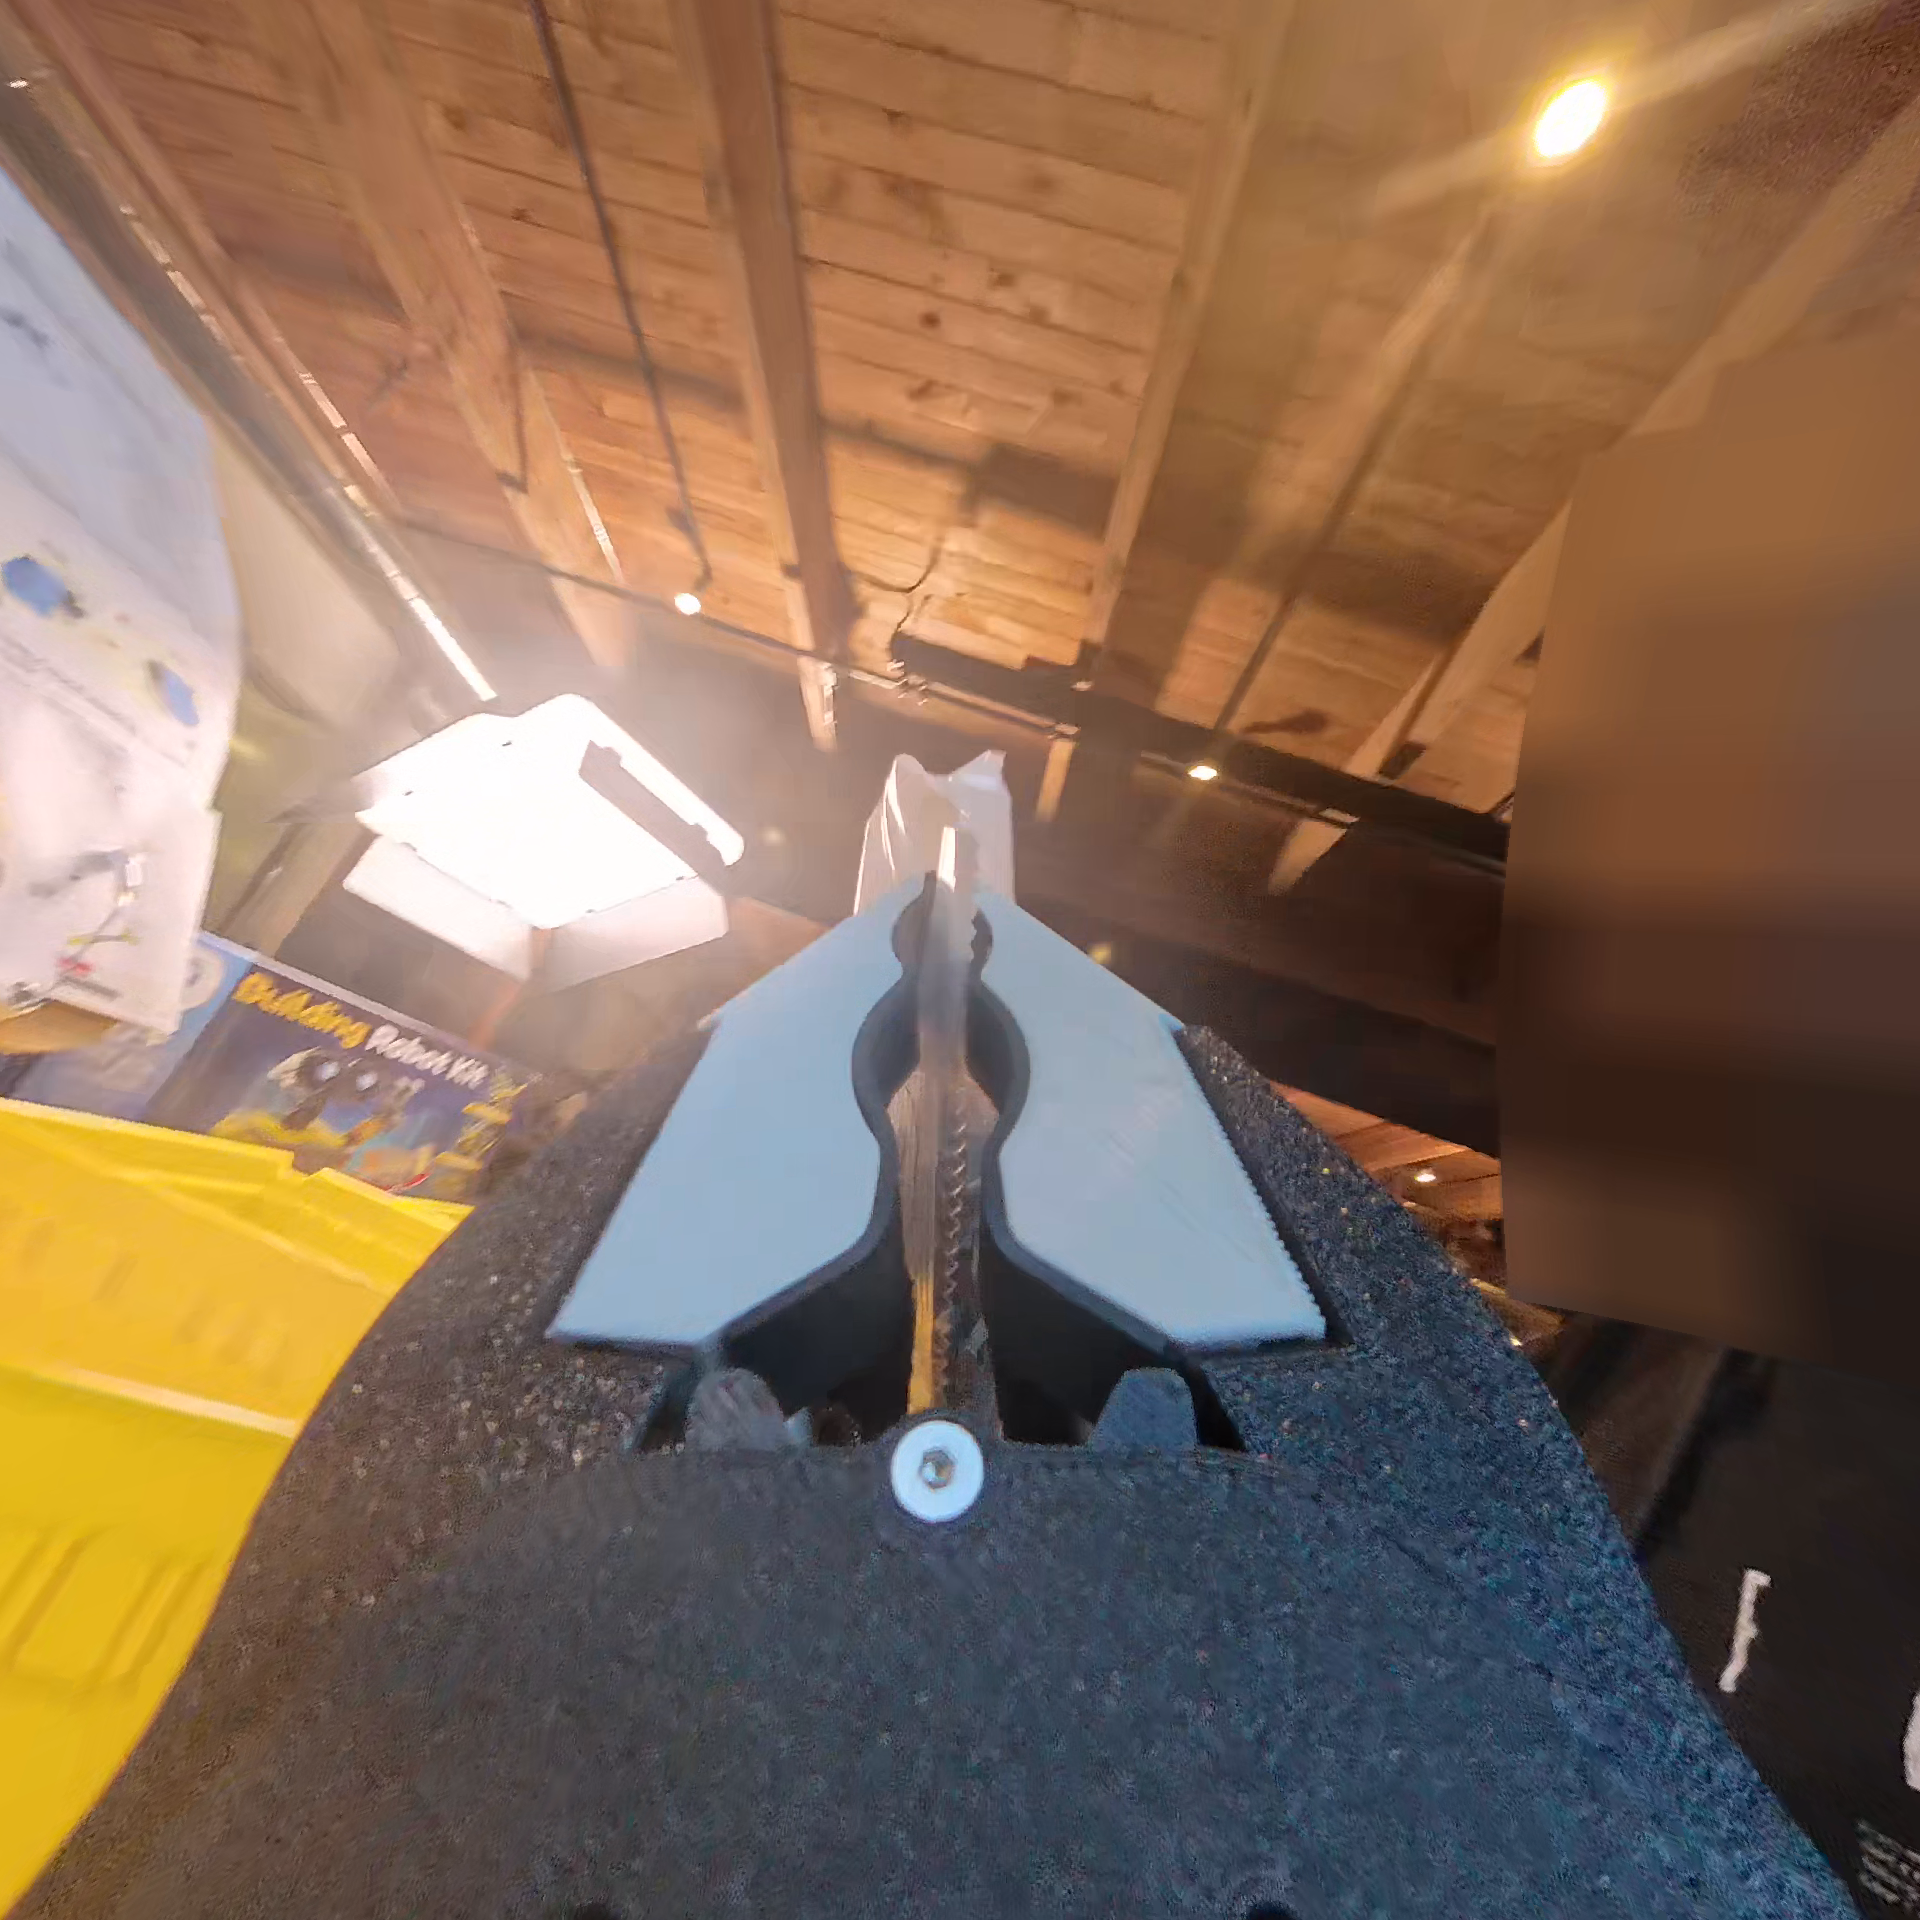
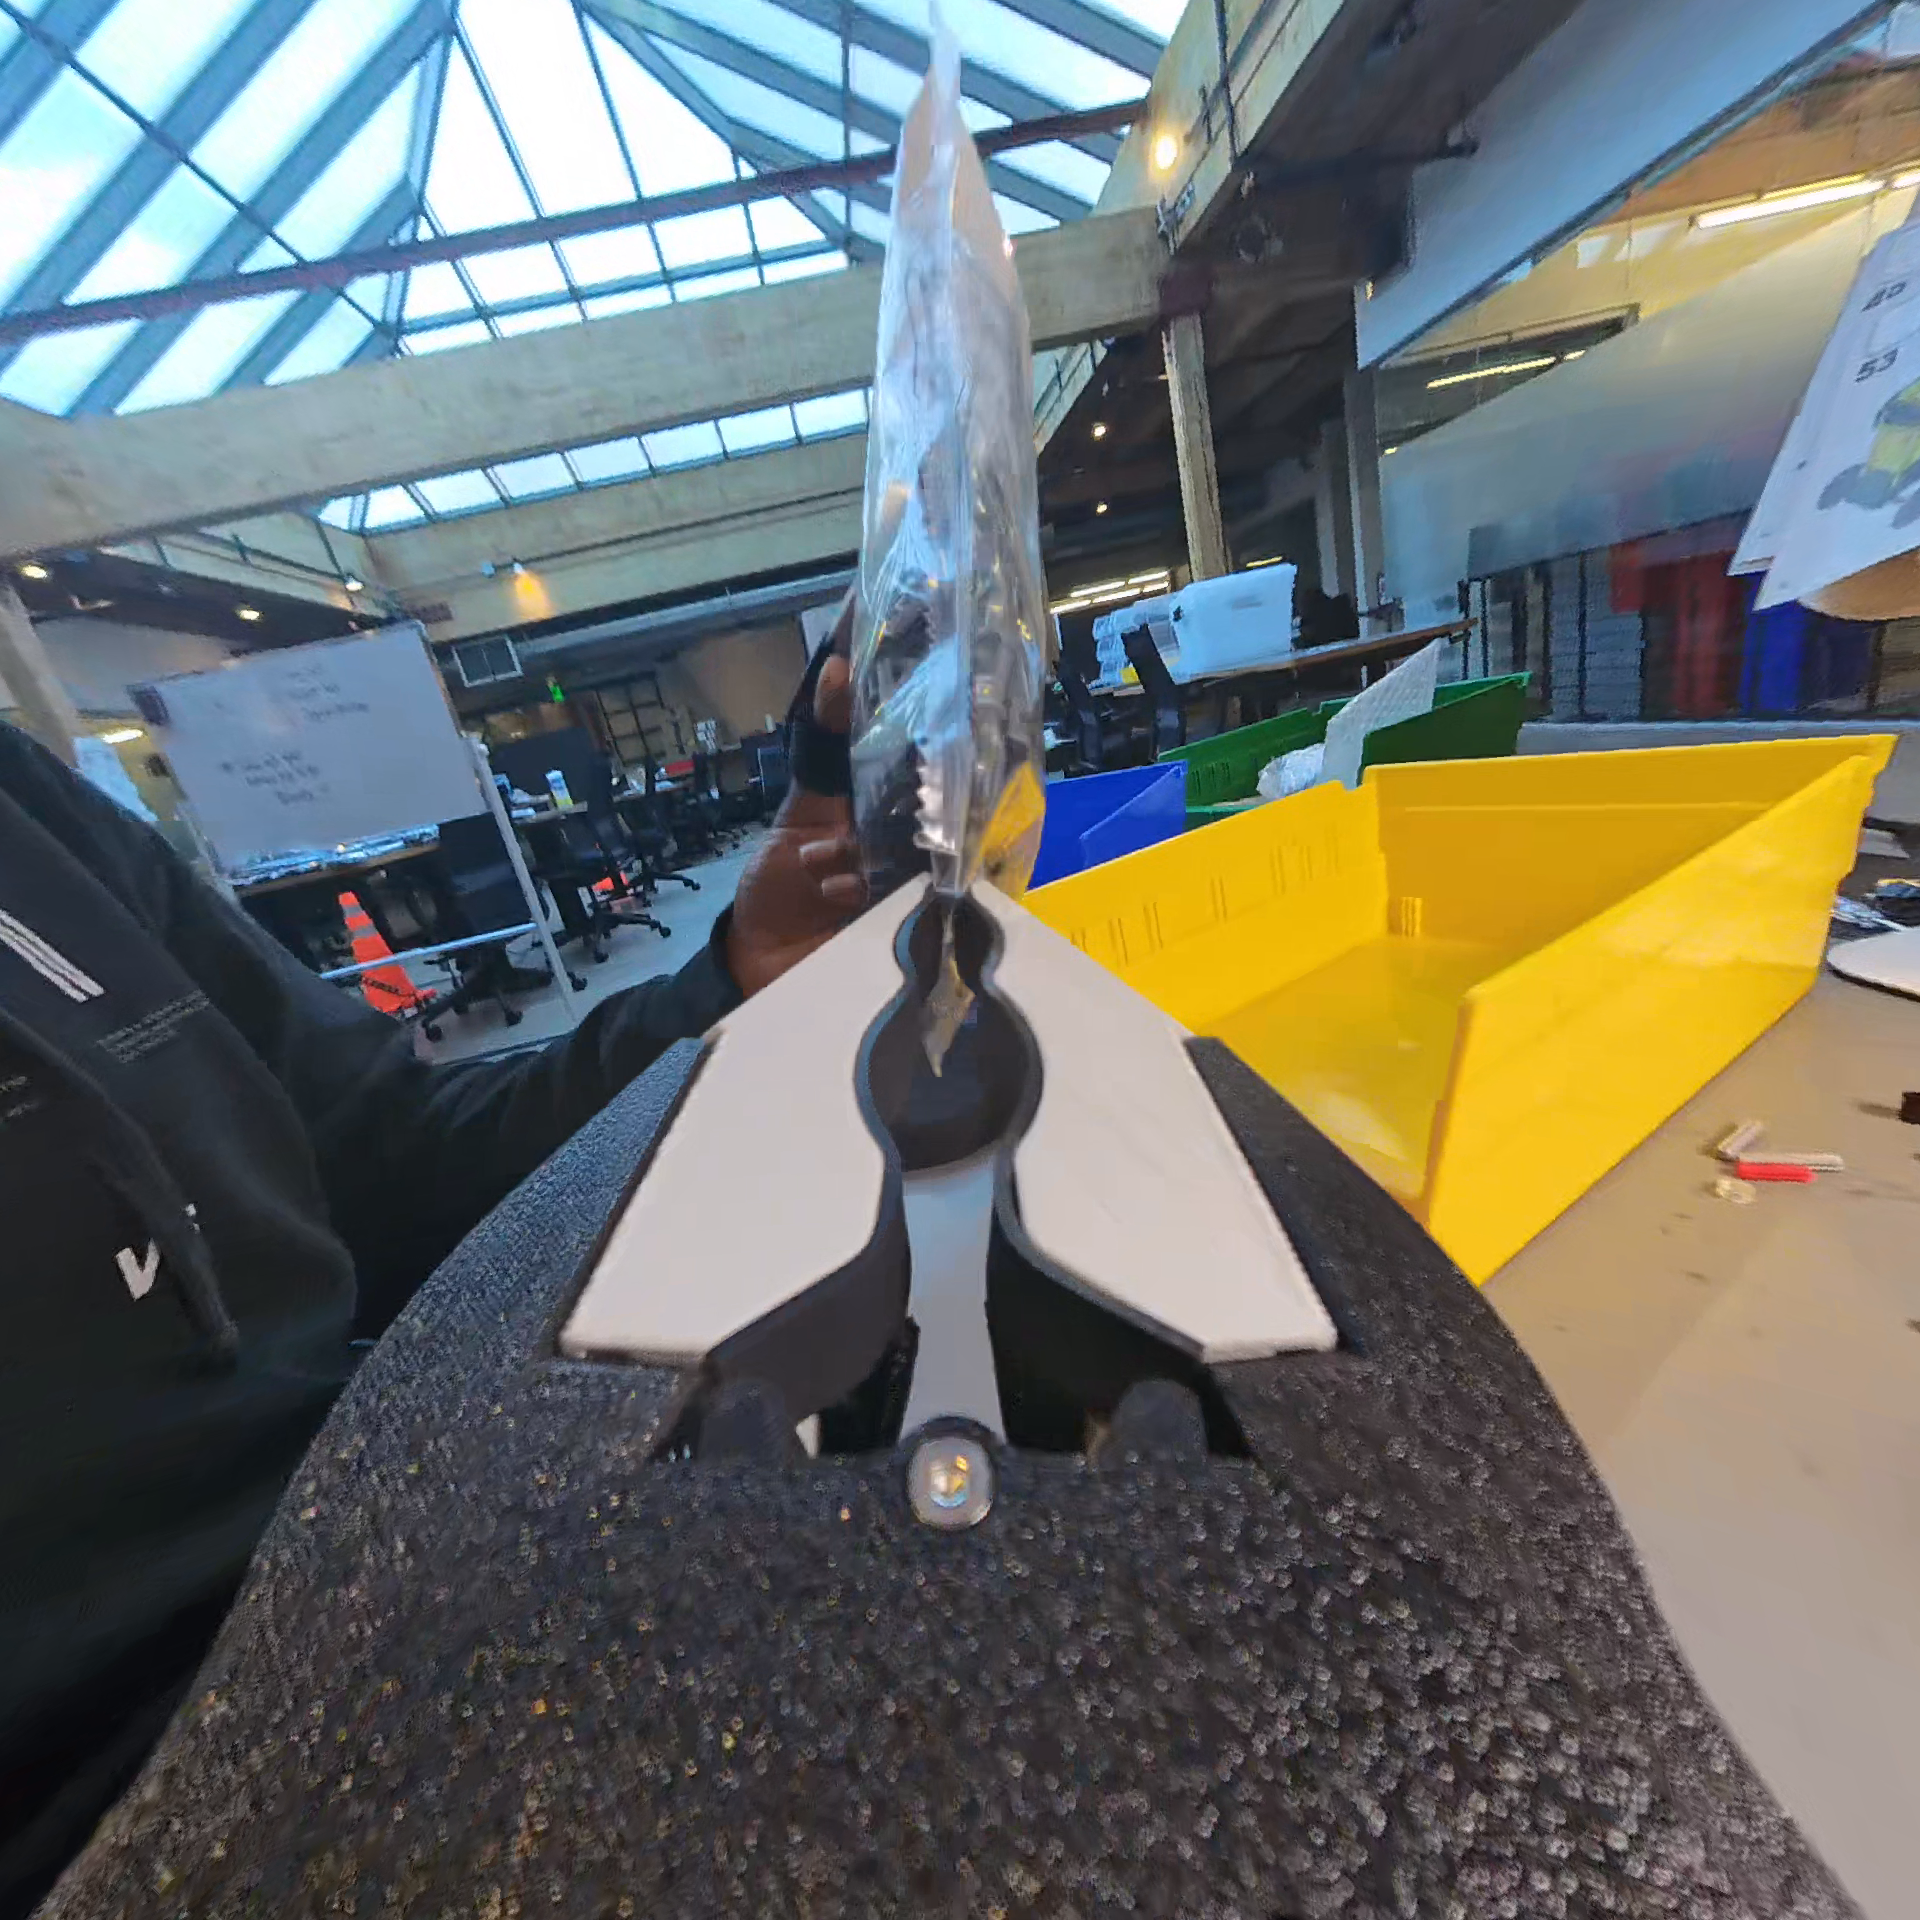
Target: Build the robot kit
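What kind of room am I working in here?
Probably an open workshop or office loft: a glass skylight on timber beams, desks with office chairs, a whiteboard, and coloured parts bins such as the yellow bin.

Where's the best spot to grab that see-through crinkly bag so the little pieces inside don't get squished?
Probably the flat edge of the clear plastic bag, coming from below with one finger on each face. That edge is thin and empty, while the middle bulges with small parts. The right gripper already pinches it there, with the bag standing upright above it. The left gripper also clamps thin plastic.

Both claws — left (image 1: 945, 894), right (image 2: 951, 894) — clamped (apparently), raised.
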The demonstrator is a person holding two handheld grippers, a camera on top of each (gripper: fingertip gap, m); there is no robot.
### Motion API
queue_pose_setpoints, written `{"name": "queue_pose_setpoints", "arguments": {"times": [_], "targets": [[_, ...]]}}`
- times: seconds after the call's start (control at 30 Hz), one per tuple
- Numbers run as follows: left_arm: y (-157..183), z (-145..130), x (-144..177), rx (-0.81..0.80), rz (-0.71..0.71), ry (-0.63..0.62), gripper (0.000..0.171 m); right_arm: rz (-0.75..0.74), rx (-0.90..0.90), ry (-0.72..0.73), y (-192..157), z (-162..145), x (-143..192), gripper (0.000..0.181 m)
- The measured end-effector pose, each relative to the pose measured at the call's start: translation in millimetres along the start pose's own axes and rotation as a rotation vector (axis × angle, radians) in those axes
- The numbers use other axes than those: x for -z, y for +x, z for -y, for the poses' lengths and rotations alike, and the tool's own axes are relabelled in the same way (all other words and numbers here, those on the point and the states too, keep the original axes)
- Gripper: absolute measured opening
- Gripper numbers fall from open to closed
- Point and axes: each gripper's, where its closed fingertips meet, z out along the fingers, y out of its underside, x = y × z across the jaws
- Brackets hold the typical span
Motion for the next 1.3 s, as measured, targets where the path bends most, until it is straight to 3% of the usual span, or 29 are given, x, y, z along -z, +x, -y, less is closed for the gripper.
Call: {"name": "queue_pose_setpoints", "arguments": {"times": [0.13, 0.2, 0.4, 0.5, 0.73, 0.8, 0.87, 0.93, 0.97, 1.07, 1.2, 1.3], "targets": [[-40, -20, 13, -0.116, 0.301, -0.274, 0.000, -0.128, 0.031, -0.014, 24, 3, 6, 0.000], [-52, -24, 21, -0.192, 0.434, -0.432, 0.014, -0.190, 0.026, -0.032, 37, 9, 7, 0.000], [-49, 27, 31, -0.619, 0.689, -0.590, 0.056, -0.376, 0.078, -0.181, 74, 14, 1, 0.000], [-43, 17, 25, -0.718, 0.624, -0.752, 0.049, -0.404, 0.136, -0.292, 80, 7, -14, 0.000], [-61, -76, 41, -0.797, 0.389, -1.358, 0.047, -0.399, 0.316, -0.446, 70, -9, -51, 0.000], [-72, -94, 54, -0.841, 0.328, -1.529, 0.030, -0.376, 0.373, -0.454, 62, -9, -60, 0.000], [-76, -98, 52, -0.859, 0.299, -1.549, 0.006, -0.389, 0.464, -0.456, 61, -4, -60, 0.000], [-74, -93, 48, -0.831, 0.278, -1.518, 0.000, -0.392, 0.516, -0.415, 61, 6, -52, 0.005], [-74, -88, 46, -0.820, 0.266, -1.486, 0.000, -0.384, 0.522, -0.379, 62, 12, -47, 0.022], [-74, -71, 40, -0.759, 0.254, -1.362, 0.000, -0.352, 0.436, -0.365, 72, 11, -29, 0.044], [-73, -52, 31, -0.728, 0.232, -1.229, 0.000, -0.327, 0.383, -0.397, 85, -5, -26, 0.044], [-77, -41, 30, -0.760, 0.227, -1.170, 0.000, -0.348, 0.370, -0.348, 99, 5, -35, 0.046]]}}
